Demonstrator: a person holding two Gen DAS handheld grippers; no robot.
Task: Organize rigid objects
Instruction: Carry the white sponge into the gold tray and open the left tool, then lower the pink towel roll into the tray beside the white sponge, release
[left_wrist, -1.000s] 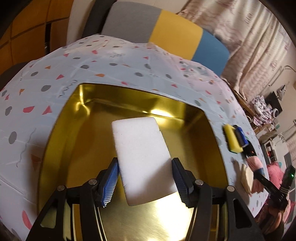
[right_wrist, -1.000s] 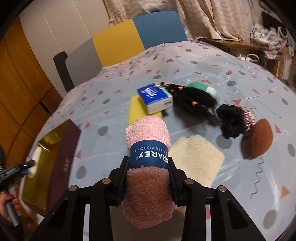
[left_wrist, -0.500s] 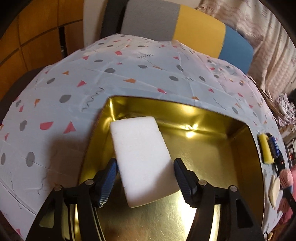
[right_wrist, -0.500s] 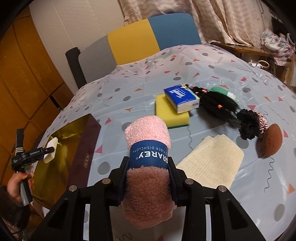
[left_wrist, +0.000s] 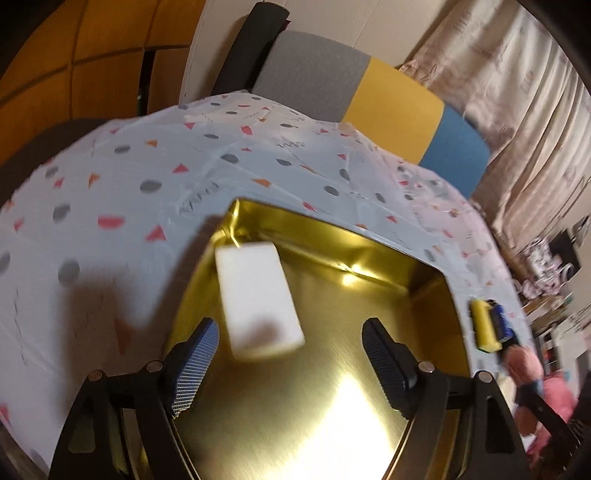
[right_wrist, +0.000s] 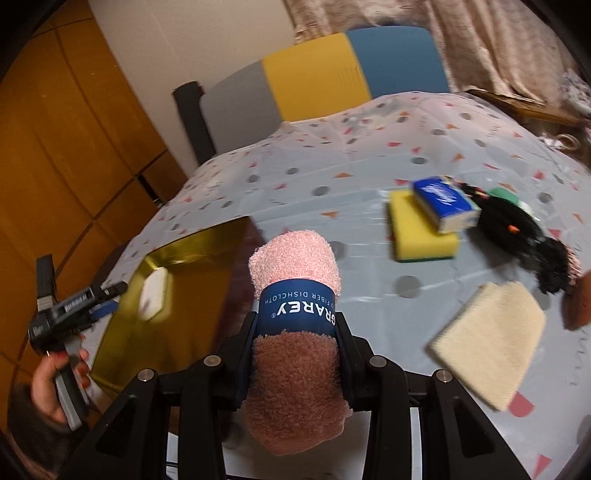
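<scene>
In the left wrist view, the left gripper (left_wrist: 290, 350) fills the lower part of the frame with its jaws opening, the blue ribbed pads standing wide apart and pressing on nothing. The white sponge block (left_wrist: 258, 301) sits just beyond and slightly left of centre, blurred, free of both pads, inside the gold tin (left_wrist: 424, 295), near the tin's upper left corner; whether it rests on the floor of the tin cannot be told. The tin stands on a table covered by a pale cloth (left_wrist: 147, 192) printed with grey dots and red triangles. At the right edge a yellow sponge (left_wrist: 484, 325) lies on the cloth with a blue packet (left_wrist: 503, 324) touching it. A chair back (left_wrist: 369, 85) in grey, yellow and blue rises at the top. In the right wrist view, the right gripper (right_wrist: 295, 328) at lower centre is clamped on a rolled pink dishcloth (right_wrist: 295, 266) with a blue paper band, held upright between the pads. At the left, a hand (right_wrist: 55, 380) holds the left gripper (right_wrist: 107, 299) over the gold tin (right_wrist: 199, 288), where the white sponge block (right_wrist: 154, 293) shows. On the right half of the cloth (right_wrist: 332, 184) lie the yellow sponge (right_wrist: 417, 236) with the blue packet (right_wrist: 445, 203) leaning on it, a black hairpiece (right_wrist: 517, 232), a cream cloth (right_wrist: 491, 339) and a brown rounded thing (right_wrist: 580, 302) at the frame's edge.
</scene>
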